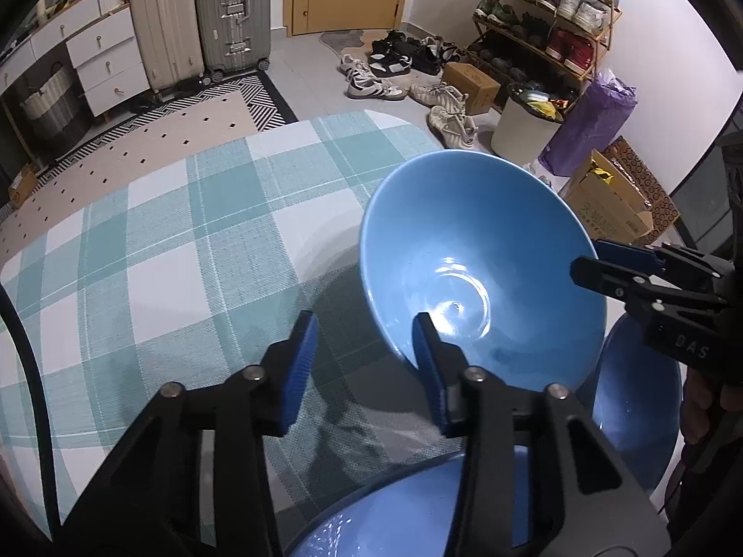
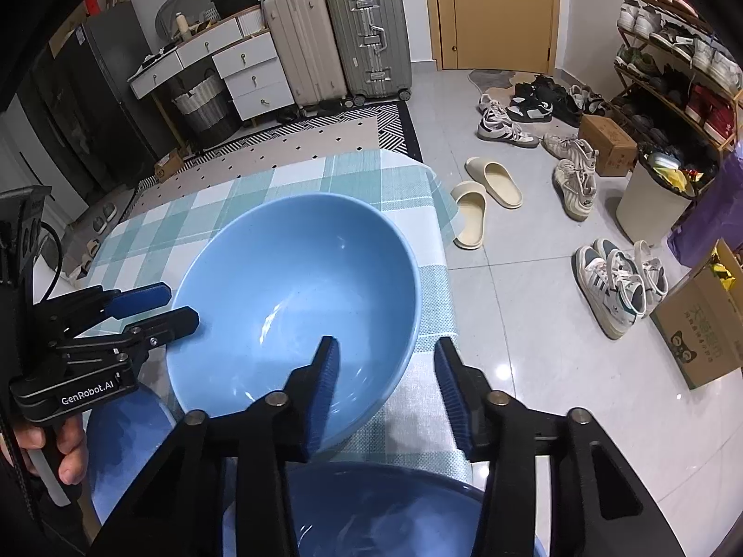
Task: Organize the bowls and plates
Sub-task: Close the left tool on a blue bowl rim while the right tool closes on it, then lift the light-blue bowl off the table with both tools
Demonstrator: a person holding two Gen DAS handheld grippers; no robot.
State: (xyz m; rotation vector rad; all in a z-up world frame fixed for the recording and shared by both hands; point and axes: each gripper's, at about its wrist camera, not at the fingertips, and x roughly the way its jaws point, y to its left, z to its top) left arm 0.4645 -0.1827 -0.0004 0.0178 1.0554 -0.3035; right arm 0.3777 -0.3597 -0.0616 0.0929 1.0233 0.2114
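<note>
Light blue bowl (image 1: 483,264) tilted over the checked bench (image 1: 185,241), left hand-held gripper (image 1: 367,366) and right hand-held gripper (image 2: 385,390) each straddling its near rim, whether clamped unclear

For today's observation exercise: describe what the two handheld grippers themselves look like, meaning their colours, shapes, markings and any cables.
Both grippers are black, built from angular linkage bars joined by round silver pivot pins. Each ends in two fingers faced with ribbed blue pads. The left gripper carries white lettering "GenRobot.AI" on its body and a black cable looping behind it. The right gripper shows pale letters "DAS" on its side.
</note>
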